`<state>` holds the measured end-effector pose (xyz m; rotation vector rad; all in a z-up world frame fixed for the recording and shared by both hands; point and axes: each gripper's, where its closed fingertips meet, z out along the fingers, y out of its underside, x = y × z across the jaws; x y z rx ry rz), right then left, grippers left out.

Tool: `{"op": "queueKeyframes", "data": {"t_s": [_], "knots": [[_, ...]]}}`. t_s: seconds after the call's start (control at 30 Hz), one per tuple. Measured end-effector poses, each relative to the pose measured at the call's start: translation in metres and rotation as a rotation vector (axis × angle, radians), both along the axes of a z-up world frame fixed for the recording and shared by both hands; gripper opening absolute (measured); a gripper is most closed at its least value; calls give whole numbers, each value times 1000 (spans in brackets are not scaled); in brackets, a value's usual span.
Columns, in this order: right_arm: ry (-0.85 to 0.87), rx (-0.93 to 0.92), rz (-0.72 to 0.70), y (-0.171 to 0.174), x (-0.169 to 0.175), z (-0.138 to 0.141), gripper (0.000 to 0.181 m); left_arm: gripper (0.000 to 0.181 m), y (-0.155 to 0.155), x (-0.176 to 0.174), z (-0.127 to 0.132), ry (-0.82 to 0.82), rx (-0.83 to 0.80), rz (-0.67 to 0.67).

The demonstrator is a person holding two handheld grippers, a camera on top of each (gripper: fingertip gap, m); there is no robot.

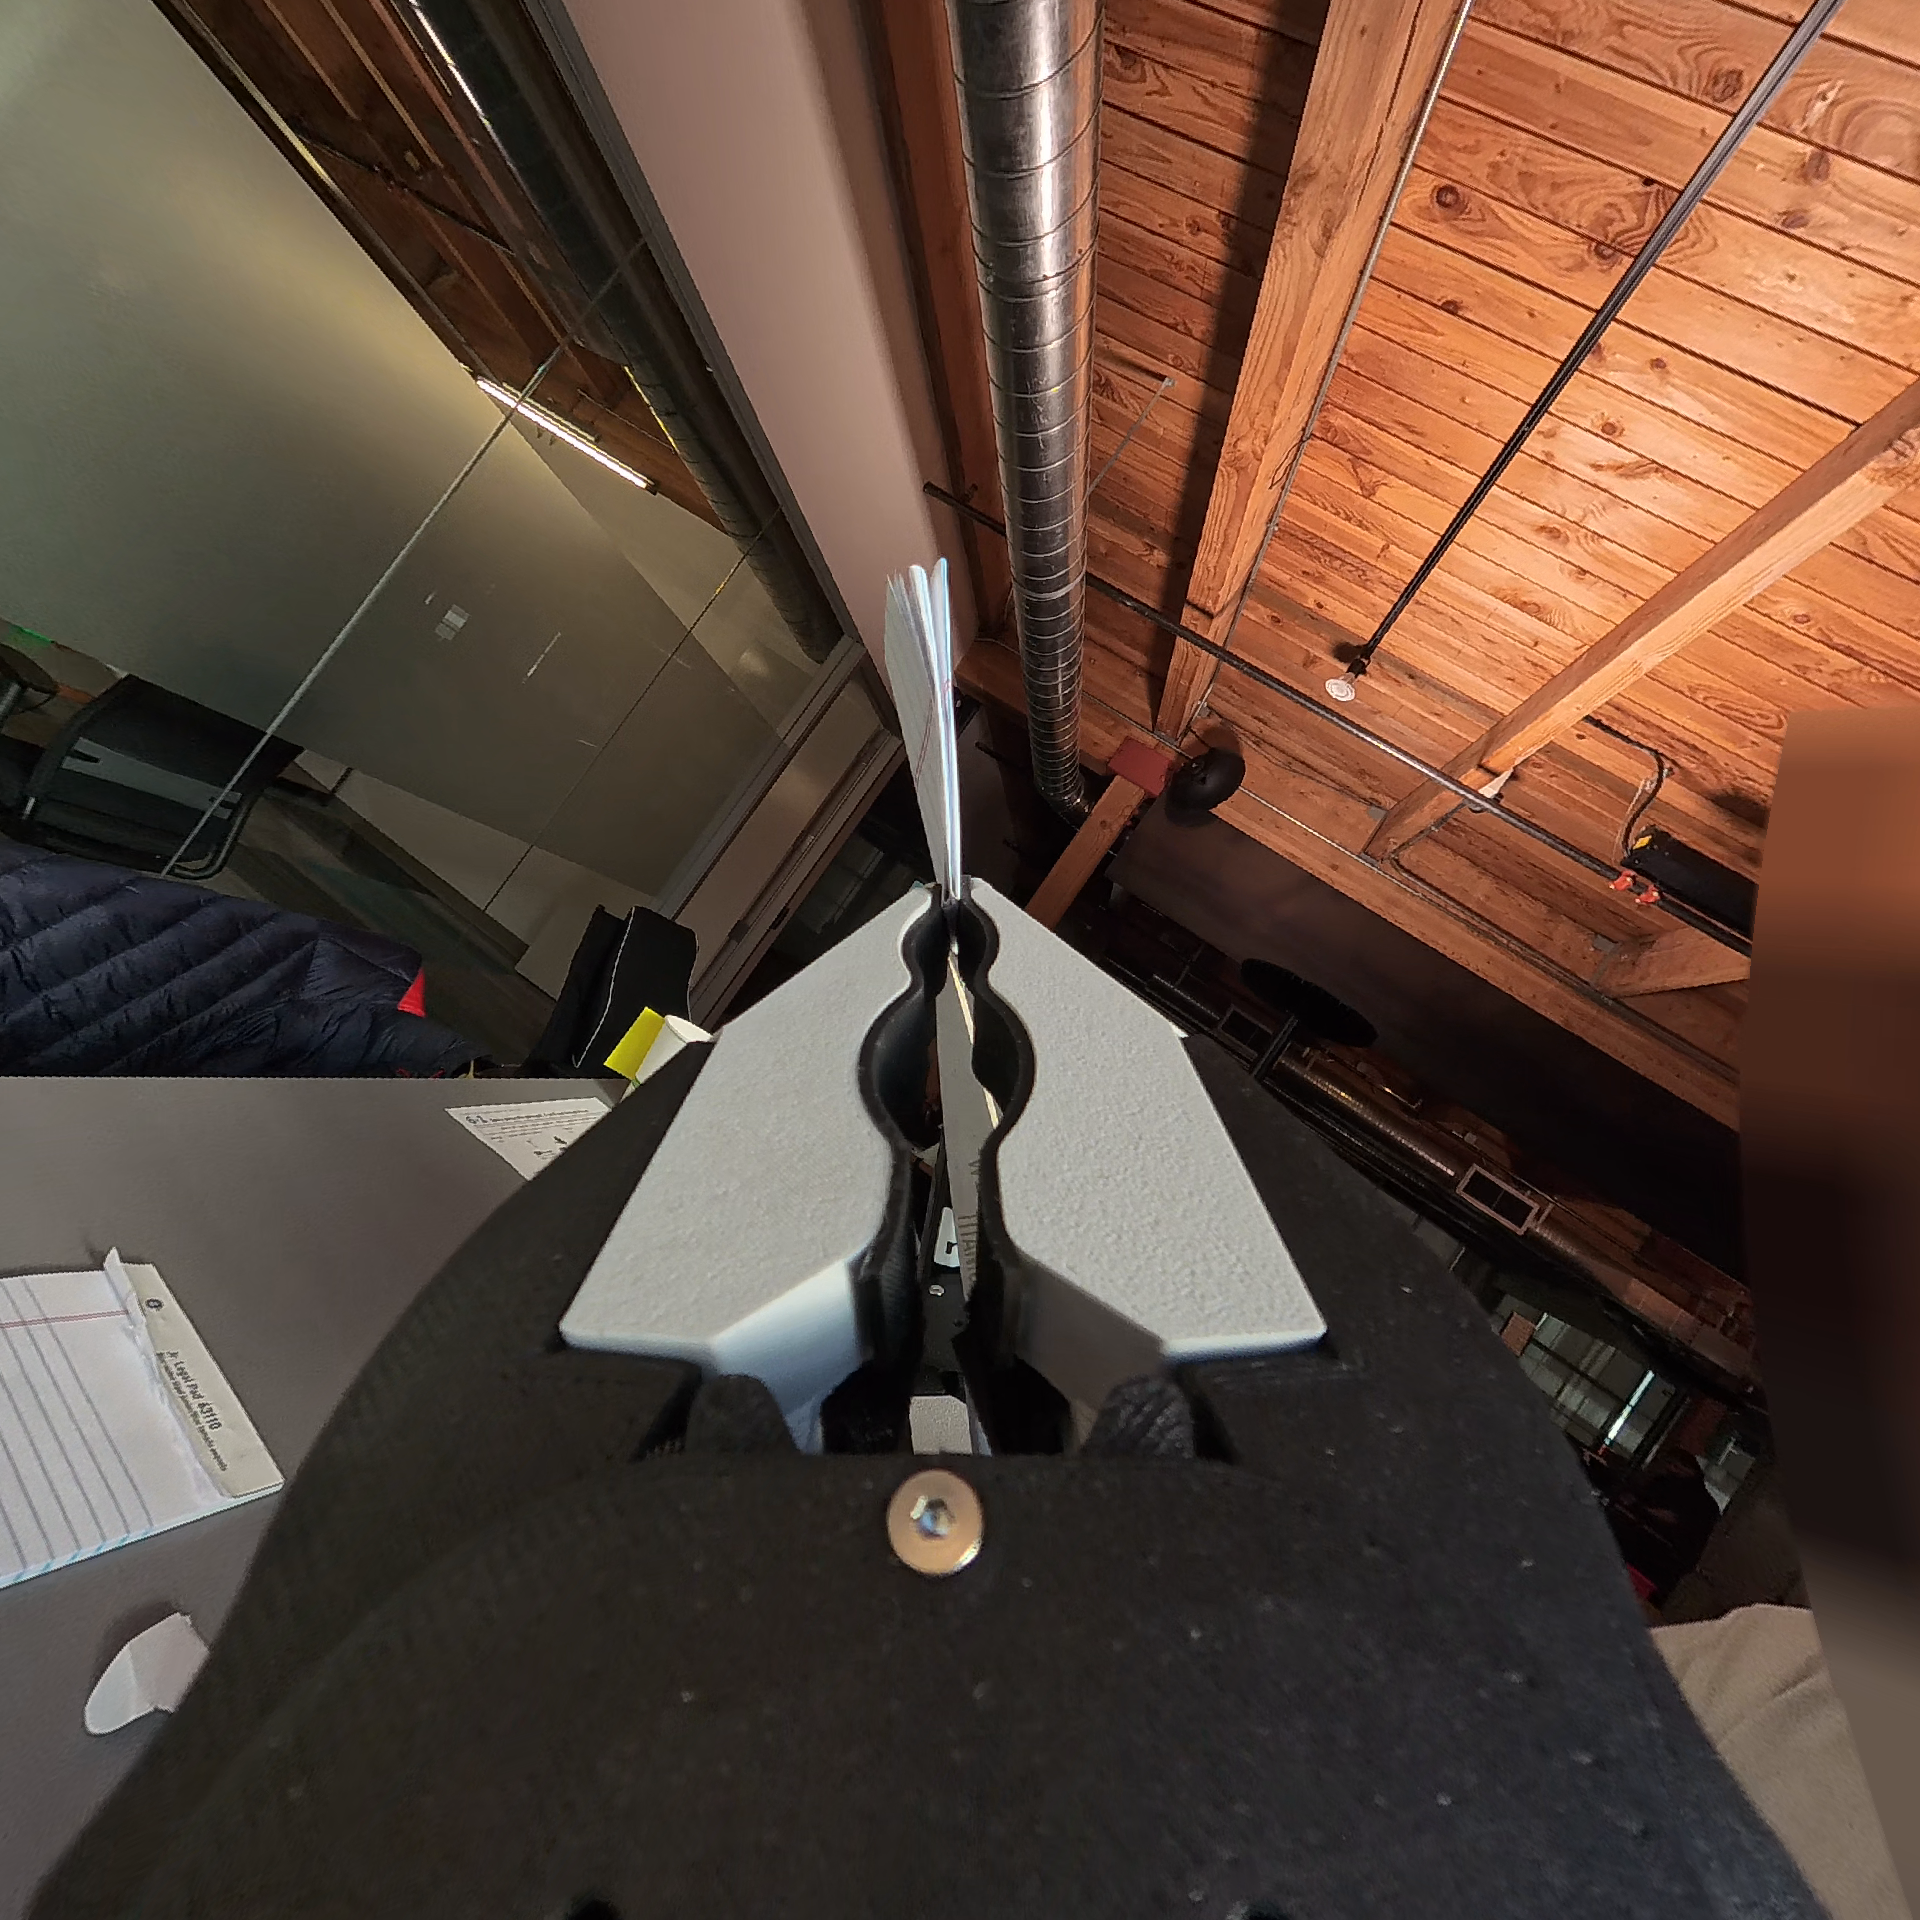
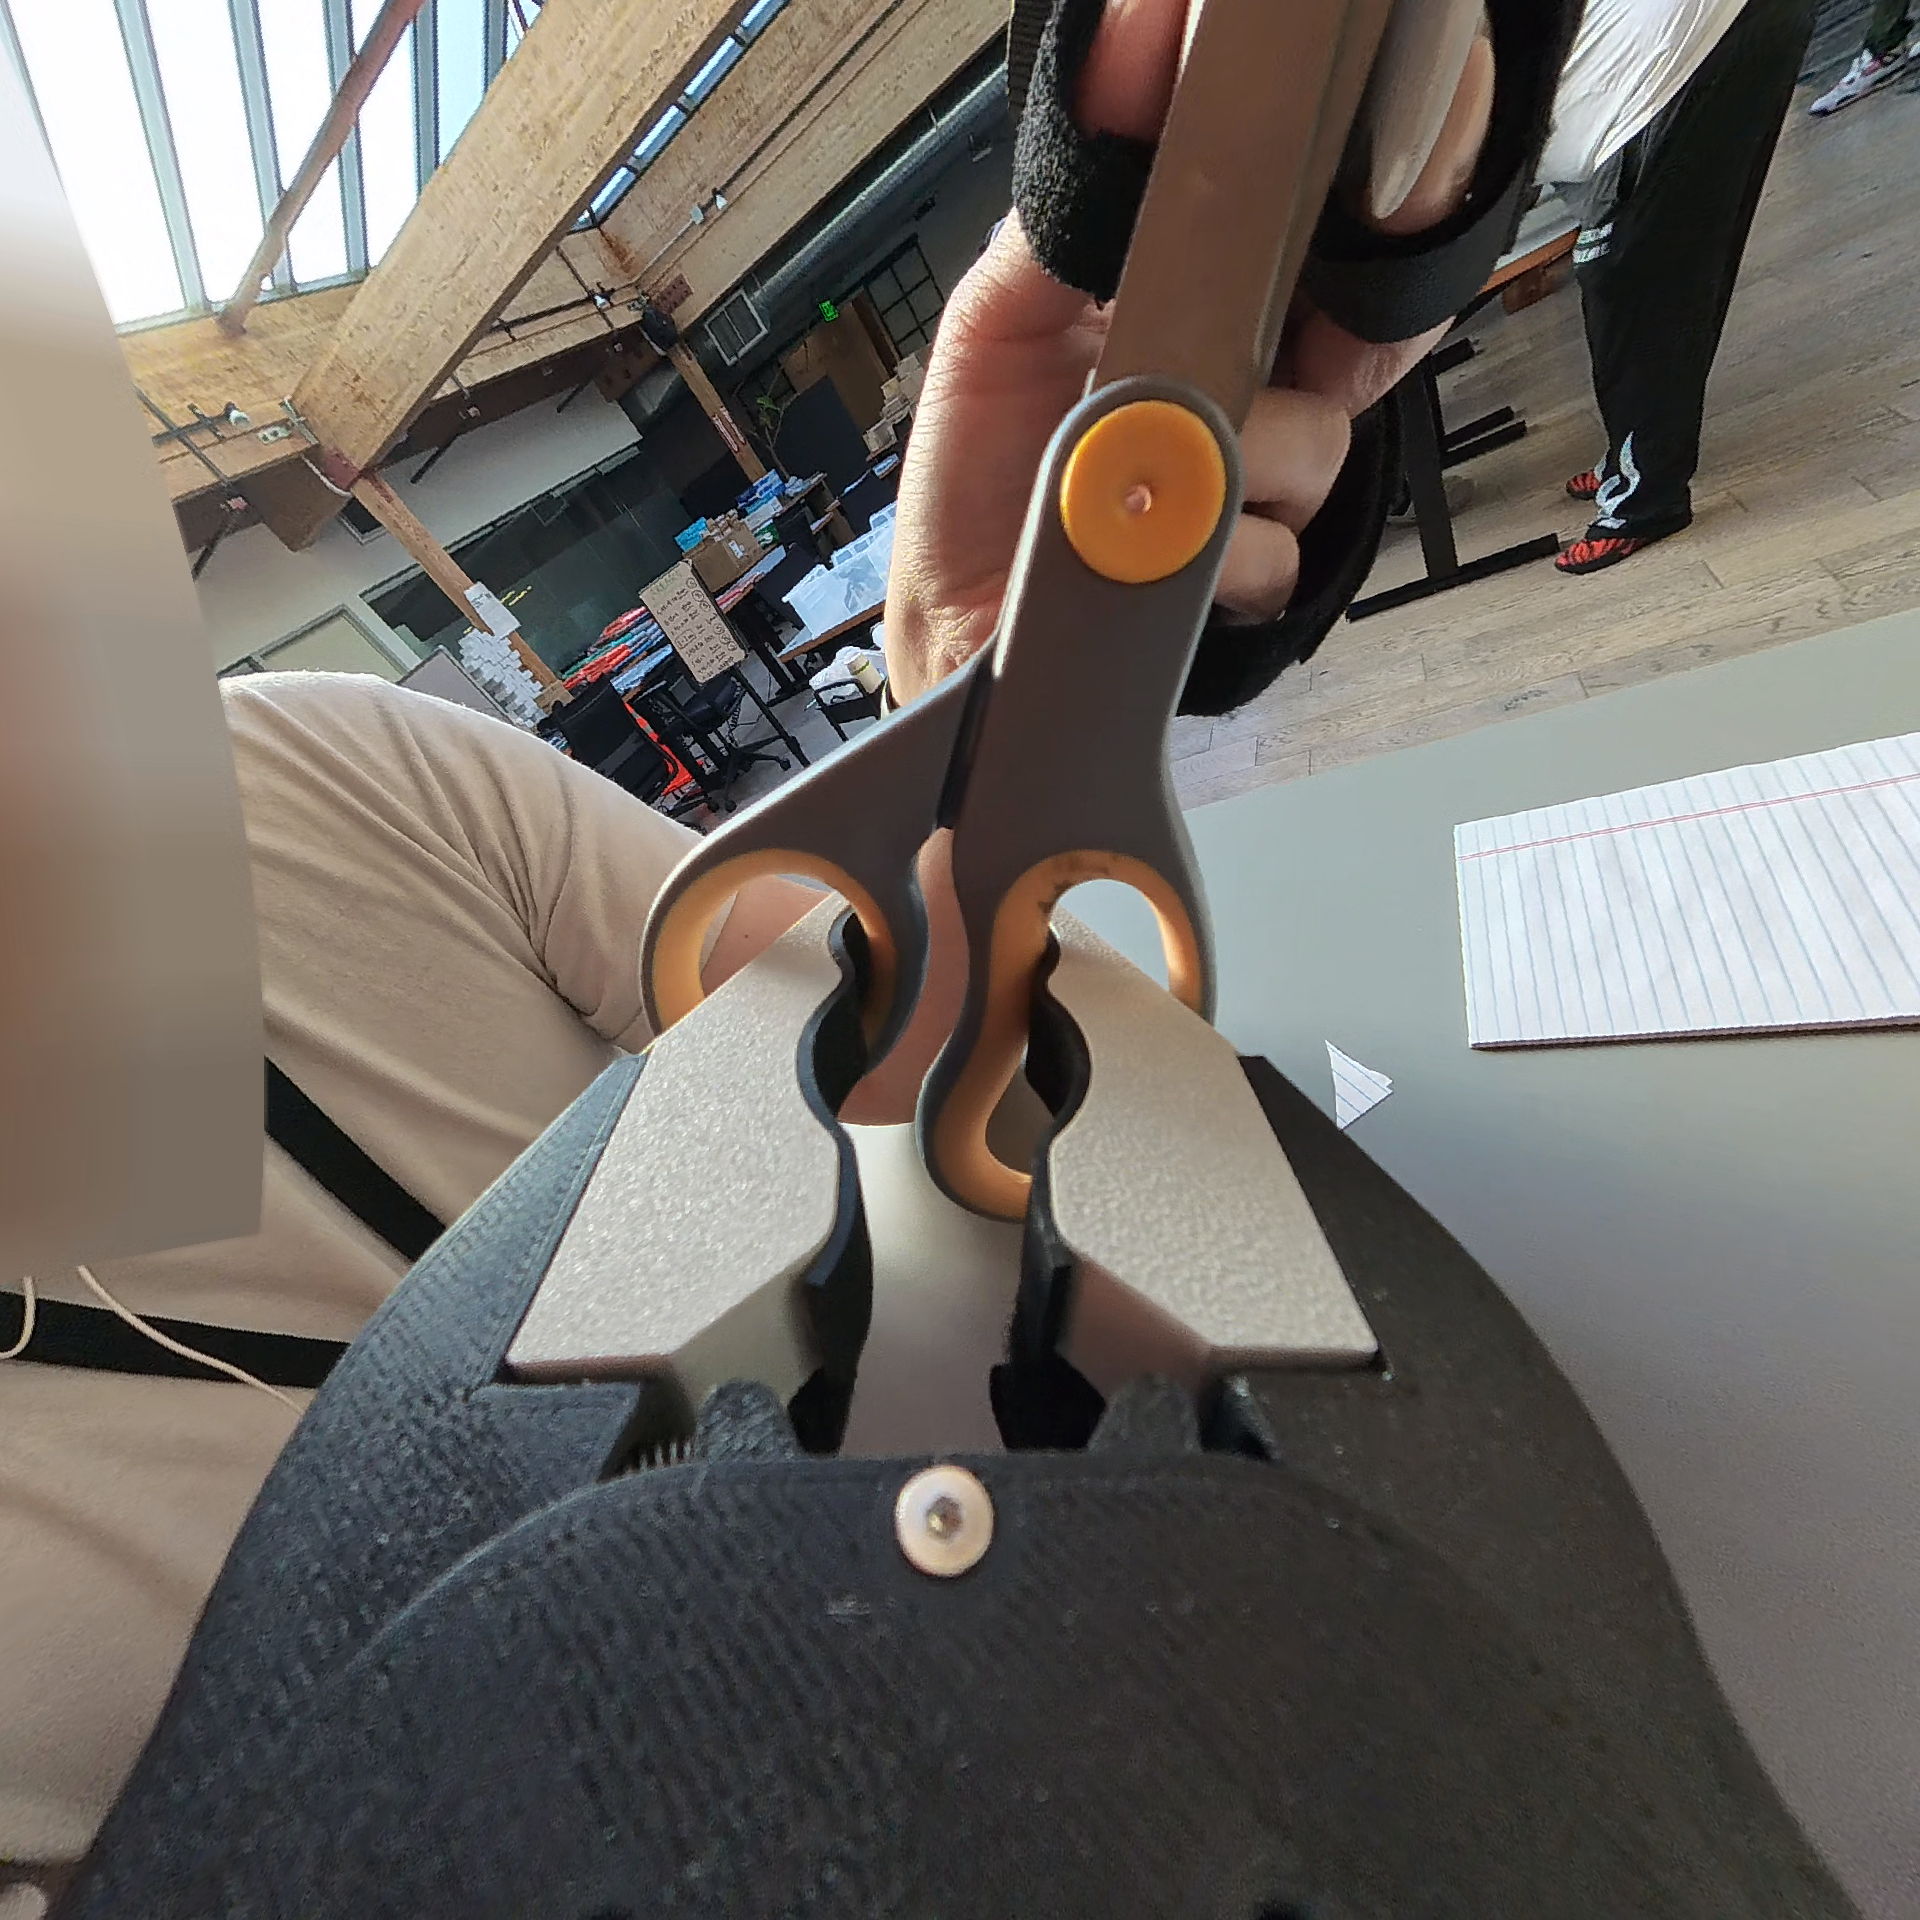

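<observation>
Your grey table [image 2: 1558, 1299] carries a lined legal pad [image 2: 1704, 894] off to the right. Your right gripper [image 2: 951, 987] has its jaws part open, each finger threaded through a loop of the grey-and-orange scissors [image 2: 1039, 748]. Your left gripper [image 1: 954, 914] is pinched closed on folded lined paper [image 1: 928, 717], with the scissor blade [image 1: 966, 1122] running between its fingers.

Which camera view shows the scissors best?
The right wrist view: the grey and orange scissors show handles and pivot, handles in the right gripper. The left wrist view shows only a blade between the left gripper's closed jaws.
</observation>
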<state>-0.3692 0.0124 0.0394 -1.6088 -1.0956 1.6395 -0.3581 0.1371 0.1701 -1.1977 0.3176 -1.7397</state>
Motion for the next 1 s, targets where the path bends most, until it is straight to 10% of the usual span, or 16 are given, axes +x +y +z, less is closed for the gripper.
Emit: {"op": "queueKeyframes", "data": {"t_s": [0.37, 0.53, 1.0], "knots": [[-26, 6, -19, 3, 1, -4, 22, 2, -4, 0, 2, 19, 12, -42], [-26, 16, -23, 3, 4, -2, 21, 36, 4, -7, -2, 105, 19, 9], [-72, 34, 0, -1, 6, -8, 22, 0, -12, -12, 0, 153, 82, -76]]}}
